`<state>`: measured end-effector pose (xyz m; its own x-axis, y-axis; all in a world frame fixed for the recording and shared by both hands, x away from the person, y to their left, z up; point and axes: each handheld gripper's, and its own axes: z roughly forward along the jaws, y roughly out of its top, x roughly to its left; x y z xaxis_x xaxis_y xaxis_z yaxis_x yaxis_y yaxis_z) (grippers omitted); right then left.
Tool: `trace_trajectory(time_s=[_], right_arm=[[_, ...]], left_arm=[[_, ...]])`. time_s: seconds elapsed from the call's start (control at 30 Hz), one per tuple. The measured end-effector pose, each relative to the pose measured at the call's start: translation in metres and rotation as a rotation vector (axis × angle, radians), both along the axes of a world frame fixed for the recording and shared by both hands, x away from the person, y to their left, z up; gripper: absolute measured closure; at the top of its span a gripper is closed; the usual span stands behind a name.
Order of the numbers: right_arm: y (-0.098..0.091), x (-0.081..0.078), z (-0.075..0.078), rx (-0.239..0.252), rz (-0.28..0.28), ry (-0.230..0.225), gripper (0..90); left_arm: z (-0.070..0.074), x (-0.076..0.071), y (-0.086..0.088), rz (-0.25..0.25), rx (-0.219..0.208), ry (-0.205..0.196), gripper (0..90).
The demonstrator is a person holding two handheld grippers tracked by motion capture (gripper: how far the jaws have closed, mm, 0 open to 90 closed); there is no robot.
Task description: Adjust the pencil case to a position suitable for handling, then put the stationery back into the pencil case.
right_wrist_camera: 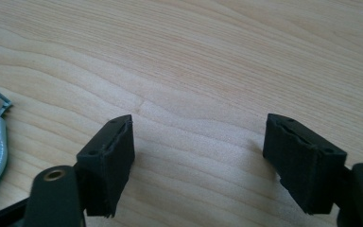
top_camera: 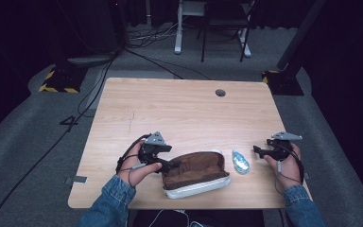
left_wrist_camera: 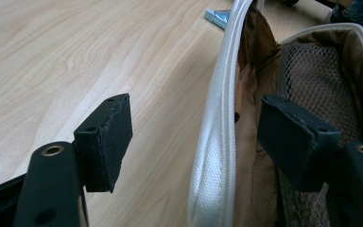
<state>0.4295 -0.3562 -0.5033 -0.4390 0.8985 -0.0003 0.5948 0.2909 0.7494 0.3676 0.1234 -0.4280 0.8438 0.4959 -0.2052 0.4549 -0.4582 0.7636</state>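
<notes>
The right gripper point(top_camera: 261, 151) fingers point(right_wrist_camera: 106, 168), apart and empty, point toward nine o'clock at the small blue packet point(top_camera: 240, 161) lying nearby on the surface point(top_camera: 184, 109), between them and the open pouch point(top_camera: 196, 172), whose rim the left gripper point(left_wrist_camera: 196, 151) fingers straddle unclamped.

- Pouch point(top_camera: 196, 172): a soft, oblong case, white outside with a brown lining and a mesh pocket inside. It lies flat near the table's near edge, unzipped and gaping upward, long axis running left to right, its right end slightly farther away.
- Packet point(top_camera: 240, 161): a small, pale blue, clear-fronted pack, lying flat just right of the pouch, apart from it.
</notes>
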Motion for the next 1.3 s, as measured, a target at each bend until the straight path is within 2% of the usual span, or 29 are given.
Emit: trace_trajectory(time_s=[0.1,0.2,0.27,0.4,0.53,0.6,0.77,0.9,1.2,1.3], right_arm=[[0.001,-0.002,0.001,0.002,0.006,0.004,31.7],[0.002,-0.004,0.006,-0.016,0.02,0.047,36.2],[0.002,-0.005,0.01,-0.011,0.011,0.08,35.8],[0.003,-0.008,0.017,-0.011,0.011,0.076,33.1],[0.006,-0.013,0.028,0.001,0.016,0.085,32.5],[0.008,-0.015,0.033,0.006,0.024,0.094,32.2],[0.016,-0.018,0.044,-0.02,0.053,0.113,29.5],[0.022,-0.02,0.051,-0.032,0.067,0.142,26.0],[0.041,-0.025,0.064,-0.05,0.106,0.164,24.7],[0.052,-0.026,0.067,-0.062,0.125,0.187,24.5]], left_arm=[[0.005,-0.005,0.002,0.002,0.016,-0.043,25.8],[0.009,-0.01,0.005,-0.004,0.022,-0.07,24.3],[0.011,-0.014,0.008,0.009,0.026,-0.083,23.4],[0.013,-0.021,0.016,0.026,0.037,-0.1,22.8],[0.008,-0.029,0.031,0.062,0.06,-0.118,22.5],[0.001,-0.032,0.039,0.087,0.078,-0.12,22.5],[-0.01,-0.037,0.051,0.119,0.1,-0.114,22.5],[-0.018,-0.036,0.059,0.158,0.166,-0.121,22.3],[-0.036,-0.032,0.075,0.228,0.195,-0.078,22.1],[-0.046,-0.031,0.084,0.266,0.212,-0.06,21.4]])
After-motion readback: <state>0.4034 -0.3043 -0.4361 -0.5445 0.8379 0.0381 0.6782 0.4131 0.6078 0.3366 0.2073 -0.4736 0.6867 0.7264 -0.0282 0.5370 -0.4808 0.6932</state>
